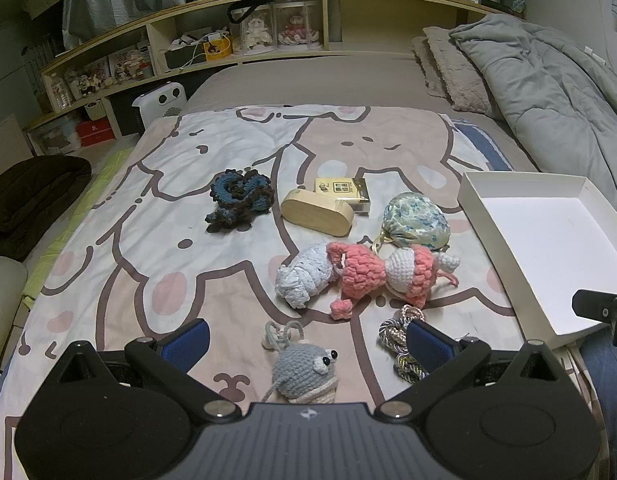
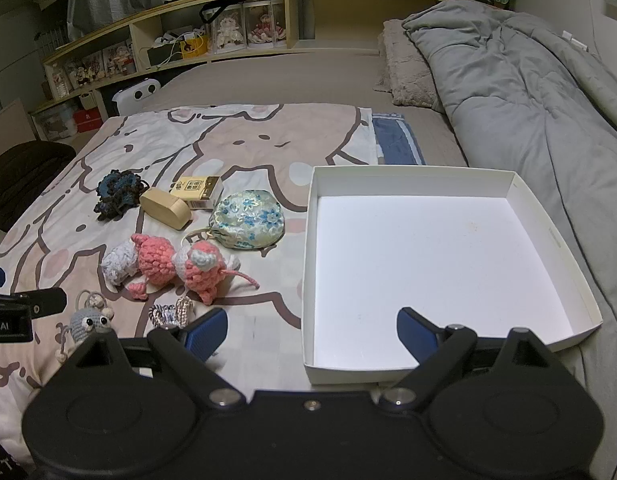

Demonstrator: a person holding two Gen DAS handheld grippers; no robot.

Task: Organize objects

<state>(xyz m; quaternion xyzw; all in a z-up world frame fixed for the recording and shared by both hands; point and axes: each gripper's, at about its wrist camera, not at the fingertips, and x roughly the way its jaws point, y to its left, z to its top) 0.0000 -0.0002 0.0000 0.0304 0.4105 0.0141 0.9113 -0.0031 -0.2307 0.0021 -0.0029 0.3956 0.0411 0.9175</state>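
On the cartoon-print blanket [image 1: 148, 216] lie several small things: a grey crochet mouse [image 1: 302, 372], a pink and white crochet doll [image 1: 372, 274], a dark blue crochet piece [image 1: 240, 198], a wooden oval case [image 1: 316, 212], a yellow card box [image 1: 342, 192], a floral pouch [image 1: 416, 220] and a braided cord [image 1: 400, 336]. My left gripper [image 1: 304, 346] stands open, low over the mouse, which sits between its fingers untouched. My right gripper [image 2: 312, 334] is open above the near edge of the empty white box [image 2: 548, 232].
A grey duvet [image 2: 528, 100] and a pillow [image 2: 408, 72] are heaped along the right of the bed. A wooden shelf unit [image 1: 236, 52] with dolls and boxes runs behind the bed. A white heater [image 1: 160, 100] and a dark cushion [image 1: 32, 192] stand at the left.
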